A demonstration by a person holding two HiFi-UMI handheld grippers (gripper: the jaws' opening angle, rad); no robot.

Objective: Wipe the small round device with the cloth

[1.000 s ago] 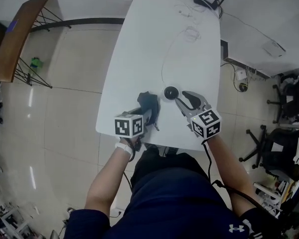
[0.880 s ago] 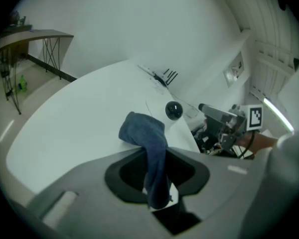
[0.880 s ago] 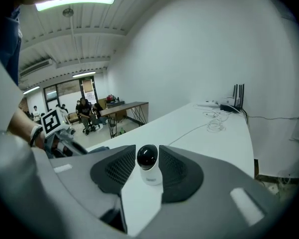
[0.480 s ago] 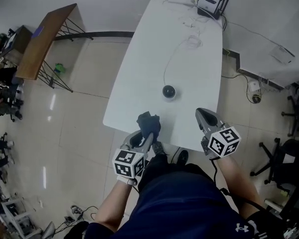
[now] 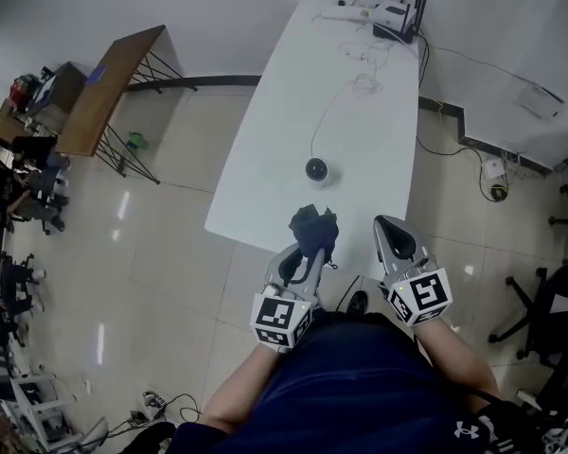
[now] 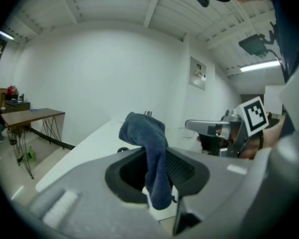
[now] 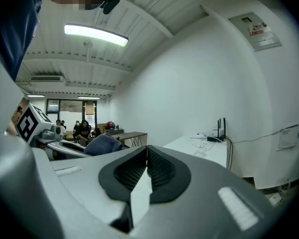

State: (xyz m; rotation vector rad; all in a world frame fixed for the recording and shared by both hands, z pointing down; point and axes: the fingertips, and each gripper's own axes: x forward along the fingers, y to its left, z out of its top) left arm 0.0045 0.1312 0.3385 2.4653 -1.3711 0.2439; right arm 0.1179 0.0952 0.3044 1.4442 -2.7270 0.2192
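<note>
The small round device [image 5: 316,169], black on a white base, sits on the white table [image 5: 275,168] near its front end. My left gripper [image 5: 309,250] is shut on a dark blue cloth [image 5: 314,227], which bunches above the jaws and hangs down between them [image 6: 152,148]. It is held in the air in front of the table edge, short of the device. Beside it, my right gripper [image 5: 389,225] is shut with nothing in it; its pads meet [image 7: 145,168]. Both grippers are close to the person's body and point nearly level toward the table.
A white cable [image 5: 336,102] runs from the device to the far end, where a router with antennas [image 5: 396,12] and more cords lie. A wooden side table [image 5: 104,88] stands on the left, office chairs [image 5: 559,320] on the right. People sit far back [image 7: 82,128].
Both grippers have drawn back from the table toward the person and risen. The right gripper, open beside the device a second ago, is shut now. The cloth has stayed in the left gripper.
</note>
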